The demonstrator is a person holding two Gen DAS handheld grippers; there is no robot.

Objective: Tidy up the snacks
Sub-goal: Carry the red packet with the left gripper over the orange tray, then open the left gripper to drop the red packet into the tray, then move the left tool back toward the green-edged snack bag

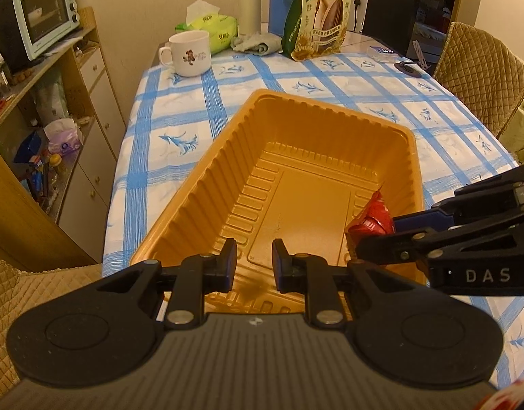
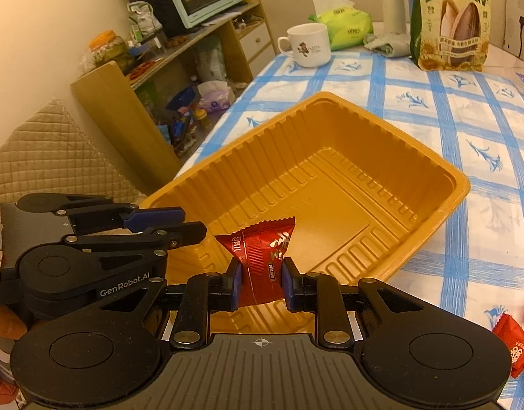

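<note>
right fingers [image 2: 259, 285] clamped on red snack [image 2: 262, 256], long axis 12–6, over tray [image 2: 330, 184] near edge | tray floor at 12 | left fingers [image 1: 254, 266] nearly together, empty, at 9

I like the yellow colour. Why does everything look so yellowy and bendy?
Both views: warm indoor light tints the wall and the tray orange. Left wrist view: the fisheye lens curves the table edges, and the corners go dark. Right wrist view: the red snack packet shows small shiny glints.
</note>
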